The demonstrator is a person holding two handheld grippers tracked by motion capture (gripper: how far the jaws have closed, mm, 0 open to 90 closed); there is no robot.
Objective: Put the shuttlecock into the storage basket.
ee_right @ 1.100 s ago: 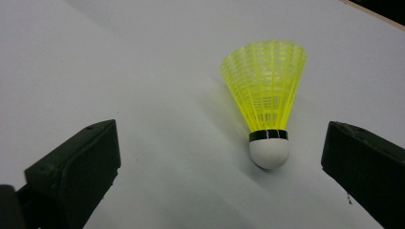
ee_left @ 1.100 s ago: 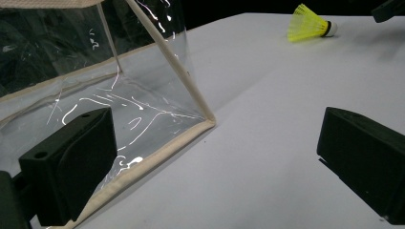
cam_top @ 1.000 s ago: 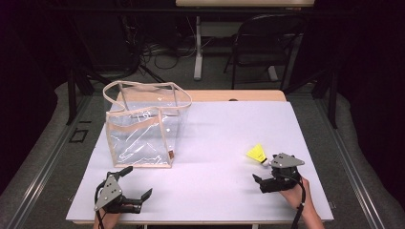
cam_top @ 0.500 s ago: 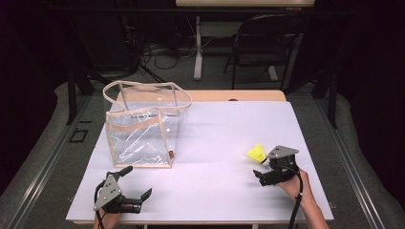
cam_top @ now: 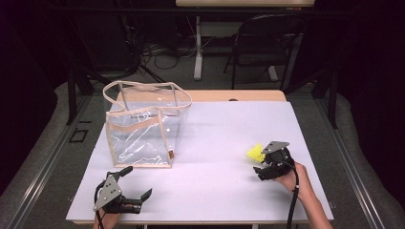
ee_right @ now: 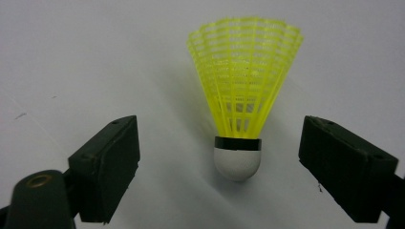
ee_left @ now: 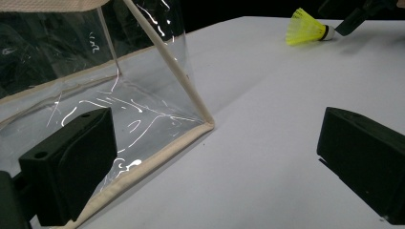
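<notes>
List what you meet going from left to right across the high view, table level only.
Left claw → clear bag → yellow shuttlecock → right claw, its jaws just closing in on the shuttlecock's white cork end without gripping it yet, all on the white table.

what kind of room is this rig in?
Probably a lab or recording studio rather than a home: dark drapes around the setup, a white board laid over a wooden table, loose cables on the floor behind, and a black chair by another desk.
</notes>
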